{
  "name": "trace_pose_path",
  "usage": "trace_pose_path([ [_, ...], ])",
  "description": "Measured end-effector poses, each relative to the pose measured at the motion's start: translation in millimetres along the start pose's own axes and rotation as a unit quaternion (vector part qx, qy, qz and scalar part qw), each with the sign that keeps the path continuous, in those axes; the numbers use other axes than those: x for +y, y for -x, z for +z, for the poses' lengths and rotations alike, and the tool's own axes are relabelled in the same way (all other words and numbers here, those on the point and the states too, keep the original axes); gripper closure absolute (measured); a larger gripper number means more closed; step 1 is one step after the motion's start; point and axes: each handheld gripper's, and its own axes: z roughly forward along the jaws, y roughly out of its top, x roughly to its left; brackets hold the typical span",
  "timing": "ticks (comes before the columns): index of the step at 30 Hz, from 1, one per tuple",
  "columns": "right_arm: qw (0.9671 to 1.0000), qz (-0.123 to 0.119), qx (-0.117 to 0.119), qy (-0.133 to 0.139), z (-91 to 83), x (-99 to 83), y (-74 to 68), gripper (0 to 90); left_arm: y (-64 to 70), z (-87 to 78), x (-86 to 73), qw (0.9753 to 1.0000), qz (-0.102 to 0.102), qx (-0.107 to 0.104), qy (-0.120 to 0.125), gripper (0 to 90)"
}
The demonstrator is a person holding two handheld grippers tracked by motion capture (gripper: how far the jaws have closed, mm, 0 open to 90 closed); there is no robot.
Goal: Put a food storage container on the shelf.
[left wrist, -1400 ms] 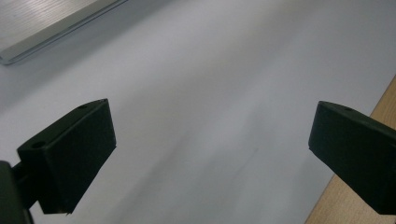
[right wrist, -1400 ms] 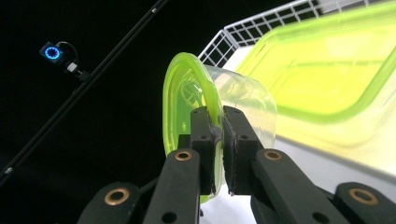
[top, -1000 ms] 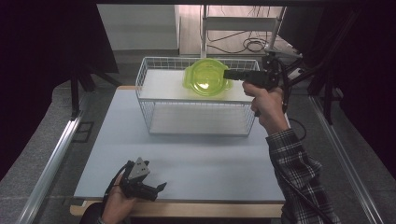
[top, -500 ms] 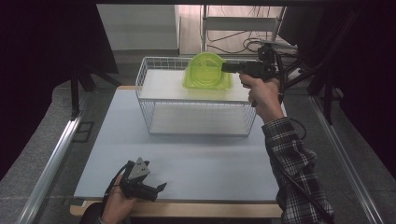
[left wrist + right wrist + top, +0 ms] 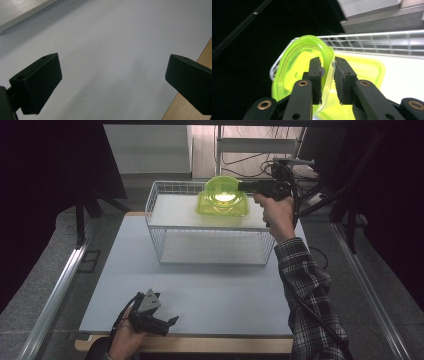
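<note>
From the high view, I hold the green bowl [image 5: 223, 190] by its rim with the right gripper [image 5: 243, 185], tilted above a green lid [image 5: 222, 207] on the wire basket [image 5: 165, 222]'s top shelf; it could slip and drop past the basket. My left gripper [image 5: 167, 322] rests well short of the basket on the worktop [image 5: 210, 290]. In the left gripper view, its jaws stand wide apart over bare worktop. In the right gripper view, my jaws pinch the translucent, glossy bowl's thin wall, a narrow hold.

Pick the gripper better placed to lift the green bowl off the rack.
Right. The right gripper is already clamped on the green bowl rim, tilted on the wire rack. The left gripper sits open at the table's near edge.
</note>
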Motion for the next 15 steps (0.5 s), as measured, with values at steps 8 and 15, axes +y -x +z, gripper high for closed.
trace_pose_path([
  [8, 0.9982, -0.033, -0.049, 0.007, 10.3, 3.5, -2.3, 68.8, 0.0, -0.3, 0.1, 1.0, 0.001, -0.001, 0.001, 0.6],
  [15, 0.9963, -0.058, -0.062, 0.014, 8.1, 4.5, -3.8, 56.0, 0.0, -0.5, 0.2, 1.0, 0.001, 0.0, 0.001, 0.6],
])
